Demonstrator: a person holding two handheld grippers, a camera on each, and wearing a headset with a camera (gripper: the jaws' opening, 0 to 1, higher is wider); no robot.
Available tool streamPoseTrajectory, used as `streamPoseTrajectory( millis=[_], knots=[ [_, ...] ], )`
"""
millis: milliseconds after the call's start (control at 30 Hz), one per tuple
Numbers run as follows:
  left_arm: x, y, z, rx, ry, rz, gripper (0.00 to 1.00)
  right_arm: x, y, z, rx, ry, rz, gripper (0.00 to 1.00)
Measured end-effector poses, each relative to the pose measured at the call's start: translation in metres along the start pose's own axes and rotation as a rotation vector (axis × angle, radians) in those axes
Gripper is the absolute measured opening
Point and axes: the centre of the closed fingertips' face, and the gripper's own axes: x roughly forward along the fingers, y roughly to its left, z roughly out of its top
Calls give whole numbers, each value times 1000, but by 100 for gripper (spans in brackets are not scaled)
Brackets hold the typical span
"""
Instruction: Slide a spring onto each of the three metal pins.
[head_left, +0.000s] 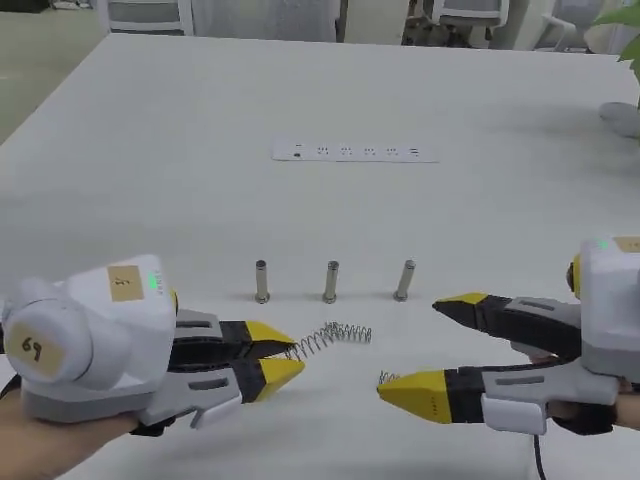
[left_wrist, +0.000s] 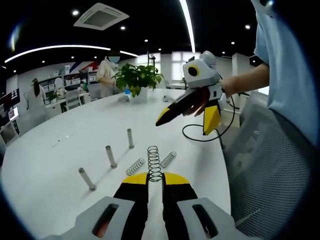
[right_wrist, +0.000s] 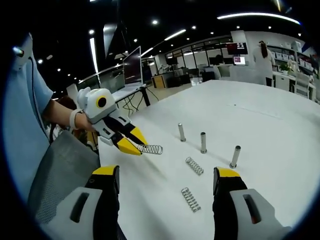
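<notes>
White table (head_left: 200, 120) | three pins (head_left: 331, 282) upright, in row | spring (head_left: 335, 335) clamped in left gripper (head_left: 292, 355), near pins | right gripper (head_left: 422, 345) spread open, near pins

Bright, even light from overhead washes the white matte tabletop (head_left: 200, 120) before me, a little pale toward the far side. The three short grey metal pins (head_left: 331, 282) cast only faint, soft shadows. My gripper views bend strongly at their edges, and the long white ceiling strip lights (left_wrist: 186, 20) glare there.

The white table (head_left: 150, 150) bears three upright pins (head_left: 331, 281), two loose springs (right_wrist: 194, 165) and a power strip (head_left: 355, 152).
</notes>
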Motion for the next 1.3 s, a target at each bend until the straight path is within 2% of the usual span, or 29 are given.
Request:
streamPoseTrajectory(
  millis=[400, 533, 867, 1300],
  knots=[
    [2, -3, 2, 1, -12, -10, 2, 17, 9, 7, 54, -16, 54, 63],
    [2, -3, 2, -2, -13, -13, 2, 22, 14, 9, 83, -15, 84, 51],
    [0, -4, 4, -3, -18, -14, 2, 27, 16, 13, 134, -42, 98, 47],
    [0, -7, 5, -4, -19, -18, 2, 30, 15, 16, 249, -88, 125, 33]
  ],
)
